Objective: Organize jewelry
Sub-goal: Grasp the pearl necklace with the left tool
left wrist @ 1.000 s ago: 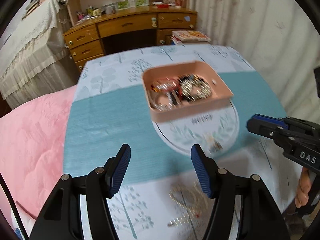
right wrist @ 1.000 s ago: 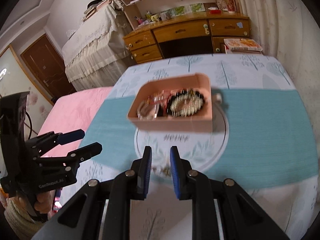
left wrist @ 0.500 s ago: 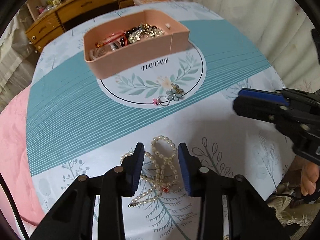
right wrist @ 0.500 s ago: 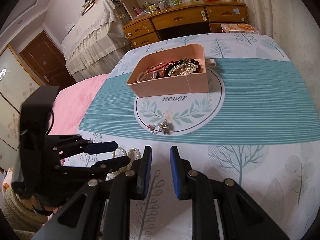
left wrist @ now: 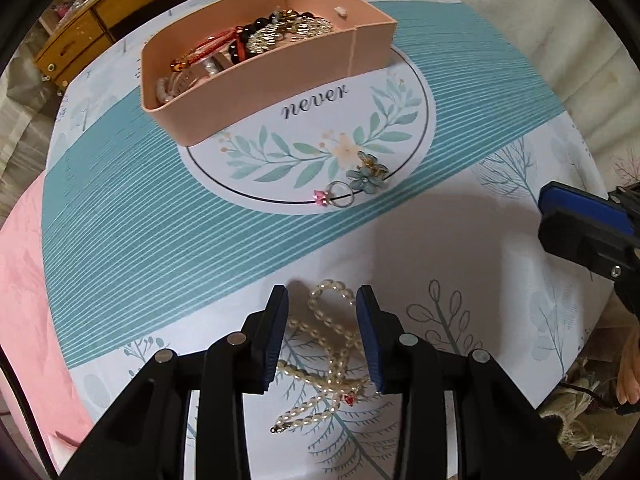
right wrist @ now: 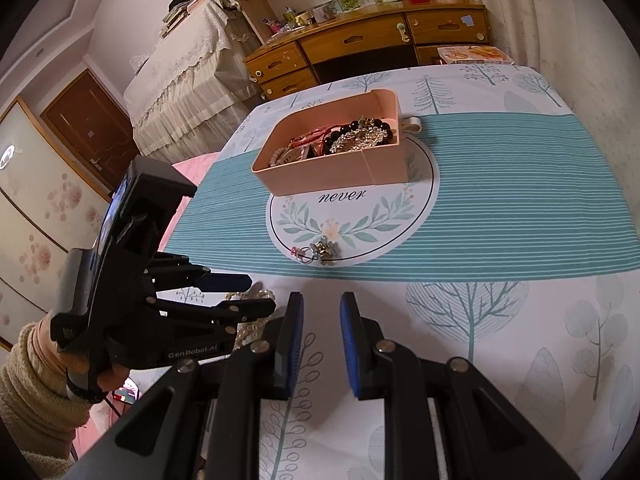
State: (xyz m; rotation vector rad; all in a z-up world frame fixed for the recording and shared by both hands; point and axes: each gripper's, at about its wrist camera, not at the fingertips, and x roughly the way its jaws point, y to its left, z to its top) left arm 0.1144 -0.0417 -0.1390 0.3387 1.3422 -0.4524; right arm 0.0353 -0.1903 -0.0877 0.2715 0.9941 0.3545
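Note:
A pearl necklace (left wrist: 328,336) with a small red charm lies looped on the white tablecloth. My left gripper (left wrist: 322,296) points down over it, its jaws partly open and straddling the loops, pads apart from the pearls. The right wrist view shows that left gripper (right wrist: 262,293) just above the pearl necklace (right wrist: 250,328). My right gripper (right wrist: 321,300) hovers to the right with a narrow gap and nothing between its pads. A pink box (left wrist: 280,80) holding several bracelets and chains stands further back. In front of it lie a ring (left wrist: 340,196) with a pink stone and a blue flower clip (left wrist: 366,172).
The round "never" print (left wrist: 316,102) marks the middle of the teal-striped cloth. A pink bedspread (left wrist: 20,280) lies to the left of the table. A wooden dresser (right wrist: 360,44) stands behind. A person's hand in a cream sleeve (right wrist: 36,392) holds the left gripper.
My left gripper has dropped and tilted down over the pearl necklace, and its jaws have narrowed around it. The right gripper shifted a little early on, then held still.

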